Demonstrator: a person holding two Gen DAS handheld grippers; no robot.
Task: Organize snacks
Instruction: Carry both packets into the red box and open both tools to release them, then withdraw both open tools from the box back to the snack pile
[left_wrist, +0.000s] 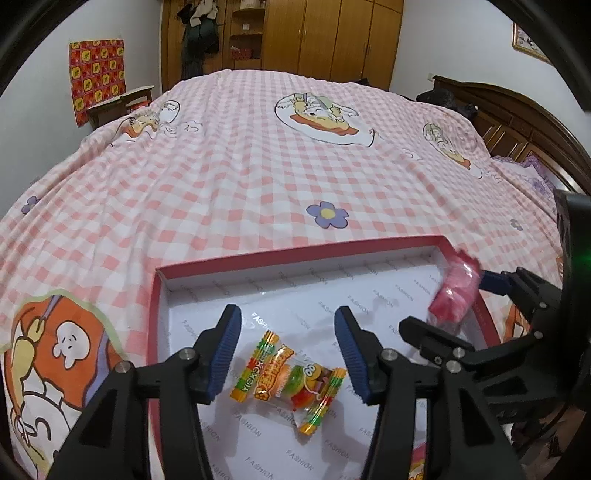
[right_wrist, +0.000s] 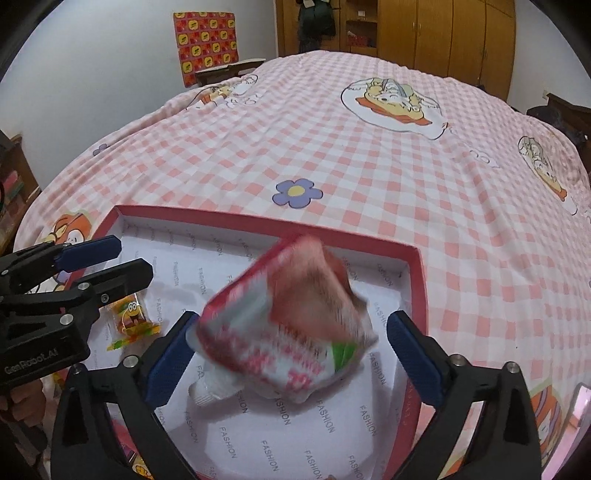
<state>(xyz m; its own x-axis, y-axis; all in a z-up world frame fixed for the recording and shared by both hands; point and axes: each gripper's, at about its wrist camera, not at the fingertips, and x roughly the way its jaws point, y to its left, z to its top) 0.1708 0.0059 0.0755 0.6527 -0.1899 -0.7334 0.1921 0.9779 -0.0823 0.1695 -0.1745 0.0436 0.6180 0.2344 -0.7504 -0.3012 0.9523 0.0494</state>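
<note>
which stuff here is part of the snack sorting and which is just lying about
Part of the job:
- red box
- gummy candy packet, lying in the box
- pink snack packet, blurred, between the right claw's open jaws
- left claw
- right claw

Just lying about:
- checked bedsheet
- wooden wardrobe
- patterned wall cloth

We see both tools built alike: the left gripper (left_wrist: 288, 350) and the right gripper (right_wrist: 291, 362) have matte black angular arms with triangular cut-outs, round silver screw heads at the pivots, and ribbed blue pads (left_wrist: 225, 350) lining the fingers. One black body carries white "GenRobot.AI" lettering; the other shows a green glow.
</note>
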